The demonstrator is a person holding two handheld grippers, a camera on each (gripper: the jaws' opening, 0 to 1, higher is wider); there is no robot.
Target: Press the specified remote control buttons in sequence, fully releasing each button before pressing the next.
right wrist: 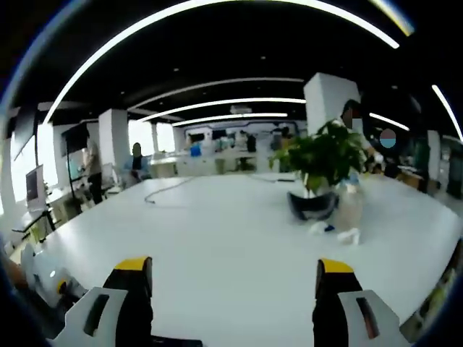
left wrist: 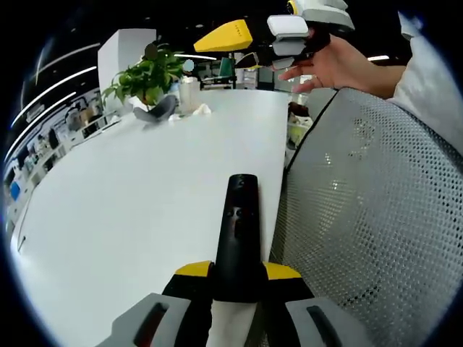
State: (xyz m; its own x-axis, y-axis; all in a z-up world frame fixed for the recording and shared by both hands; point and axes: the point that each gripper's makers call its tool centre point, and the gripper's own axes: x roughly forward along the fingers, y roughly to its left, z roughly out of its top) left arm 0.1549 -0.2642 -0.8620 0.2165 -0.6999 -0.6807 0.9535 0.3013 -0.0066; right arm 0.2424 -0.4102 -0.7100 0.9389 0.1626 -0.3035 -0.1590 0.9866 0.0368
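Table edge: in the left gripper view the white table is ending in a long edge that is running just right of the remote control; a grey mesh chair back is standing right against that edge.
Open room: a wide bare stretch of tabletop is lying to the left of the remote and ahead of it, up to a potted plant and a pale bottle at the far end. In the right gripper view the tabletop is spreading bare between the jaws, with the plant and the bottle sitting far ahead on the right.
Remote's axis: the long black body is pointing straight away from the left gripper, along the line of its jaws and roughly parallel to the table edge.
Remote's place: its near end is sitting between the yellow-tipped jaws, its far end reaching out over the table close to the edge.
Left gripper: clenched on the remote's near end, both jaws pressing its sides.
Right gripper: jaws are standing wide apart, nothing between them, hovering above the table; in the left gripper view it is showing at the top, held by a hand, well apart from the remote.
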